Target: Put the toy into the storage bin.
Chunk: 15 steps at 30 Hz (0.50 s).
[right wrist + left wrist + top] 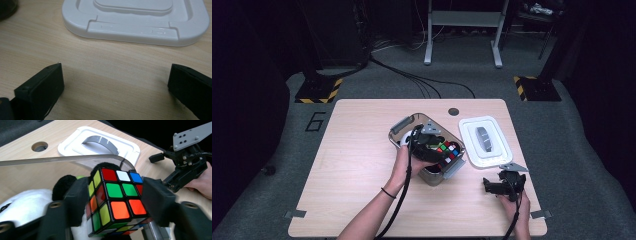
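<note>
Rubik's cube sits clamped between the jaws of the left gripper, inside the clear plastic bin on top of a plush panda. Beside the bin lies its white lid. Nearby, the right gripper rests with jaws apart over bare table.

A light wooden table is sitting mid-frame, carrying a clear bin at its centre and a white lid lying flat toward the right.
</note>
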Motion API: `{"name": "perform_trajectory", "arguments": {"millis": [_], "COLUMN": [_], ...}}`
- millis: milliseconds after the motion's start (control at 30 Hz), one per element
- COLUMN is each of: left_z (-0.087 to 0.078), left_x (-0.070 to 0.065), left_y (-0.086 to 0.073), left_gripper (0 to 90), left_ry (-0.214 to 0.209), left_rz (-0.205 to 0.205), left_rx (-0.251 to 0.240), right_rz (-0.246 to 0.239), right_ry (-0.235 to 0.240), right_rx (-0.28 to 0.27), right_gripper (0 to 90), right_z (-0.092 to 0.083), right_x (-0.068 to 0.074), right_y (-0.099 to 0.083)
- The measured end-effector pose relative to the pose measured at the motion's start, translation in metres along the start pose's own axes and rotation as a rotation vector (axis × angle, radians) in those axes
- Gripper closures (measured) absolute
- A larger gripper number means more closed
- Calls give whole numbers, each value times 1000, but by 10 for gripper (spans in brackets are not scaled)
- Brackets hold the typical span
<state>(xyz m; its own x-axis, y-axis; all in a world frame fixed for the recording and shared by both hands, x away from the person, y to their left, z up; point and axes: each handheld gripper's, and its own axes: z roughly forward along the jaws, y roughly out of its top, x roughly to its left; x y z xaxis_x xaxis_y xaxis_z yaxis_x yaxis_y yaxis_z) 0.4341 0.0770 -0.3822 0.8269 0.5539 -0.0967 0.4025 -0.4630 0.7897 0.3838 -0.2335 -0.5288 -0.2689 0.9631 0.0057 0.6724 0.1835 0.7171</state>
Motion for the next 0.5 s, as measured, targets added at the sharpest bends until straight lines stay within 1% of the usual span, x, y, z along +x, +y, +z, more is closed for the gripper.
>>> {"name": "perform_trajectory", "arguments": {"millis": [33, 100, 200, 233, 300, 433, 500], "left_z": [1, 3, 3, 3, 3, 4, 4], "left_x": [1, 3, 3, 3, 4, 4, 6], "left_y": [-1, -2, -3, -3, -5, -8, -10], "left_gripper": [475, 475, 477, 477, 478, 479, 480], "left_ry": [3, -8, 2, -2, 3, 12, 5], "left_rz": [2, -1, 17, 14, 24, 28, 22], "left_rx": [1, 9, 23, 21, 33, 40, 36], "right_rz": [0, 0, 0, 0, 0, 0, 0], "right_ry": [0, 0, 0, 0, 0, 0, 0], "right_rx": [0, 0, 0, 0, 0, 0, 0], "right_gripper": [0, 0, 0, 0, 0, 0, 0], "right_z": [0, 0, 0, 0, 0, 0, 0], "right_x": [0, 0, 0, 0, 0, 0, 0], "right_y": [0, 0, 0, 0, 0, 0, 0]}}
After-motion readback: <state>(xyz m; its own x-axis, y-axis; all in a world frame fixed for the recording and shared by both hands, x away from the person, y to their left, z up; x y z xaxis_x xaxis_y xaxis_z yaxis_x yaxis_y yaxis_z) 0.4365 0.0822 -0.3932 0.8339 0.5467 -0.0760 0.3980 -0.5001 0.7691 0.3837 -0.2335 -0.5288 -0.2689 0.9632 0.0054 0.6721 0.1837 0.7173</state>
